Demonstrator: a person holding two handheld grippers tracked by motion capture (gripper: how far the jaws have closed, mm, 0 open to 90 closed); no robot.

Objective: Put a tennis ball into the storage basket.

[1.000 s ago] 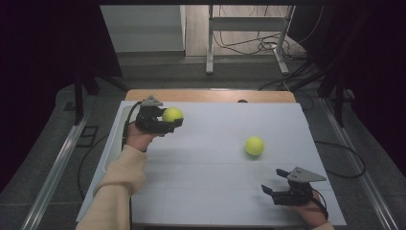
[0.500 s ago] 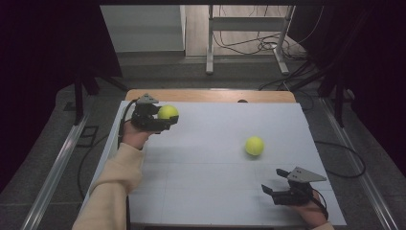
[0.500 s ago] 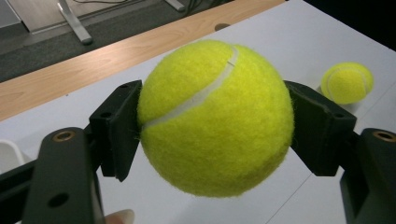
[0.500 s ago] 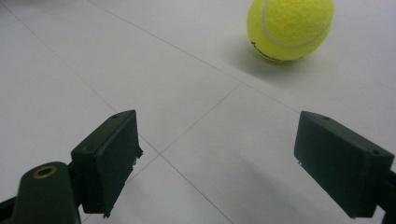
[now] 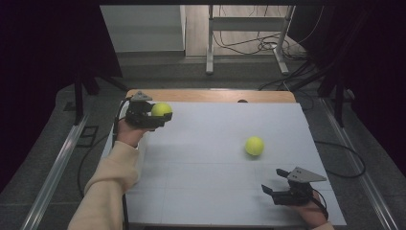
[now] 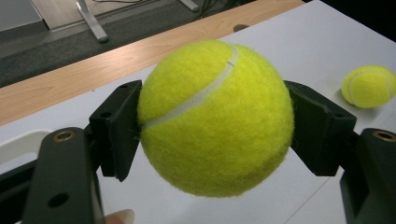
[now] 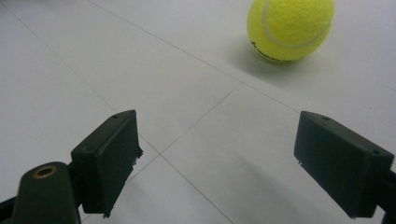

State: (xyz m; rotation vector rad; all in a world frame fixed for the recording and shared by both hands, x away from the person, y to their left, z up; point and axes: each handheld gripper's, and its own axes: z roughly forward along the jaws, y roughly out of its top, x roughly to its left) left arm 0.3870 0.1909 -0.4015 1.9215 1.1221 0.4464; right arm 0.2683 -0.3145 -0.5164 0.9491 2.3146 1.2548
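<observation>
Yellow tennis balls number two: one ball (image 5: 162, 109) is clamped between the jaws of the left gripper (image 5: 158, 116), held above the white table's (image 5: 201, 182) far left corner; the second ball (image 5: 254, 145) lies mid-right, beyond the right gripper (image 5: 269, 190), its jaws apart

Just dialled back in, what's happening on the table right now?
A person works two hand-held grippers over a white table. The left gripper is clamped on a fuzzy yellow tennis ball, held above the table's far left corner. The right gripper sits near the front right edge with its jaws open and nothing between them. A second yellow tennis ball lies loose ahead of it.
</observation>
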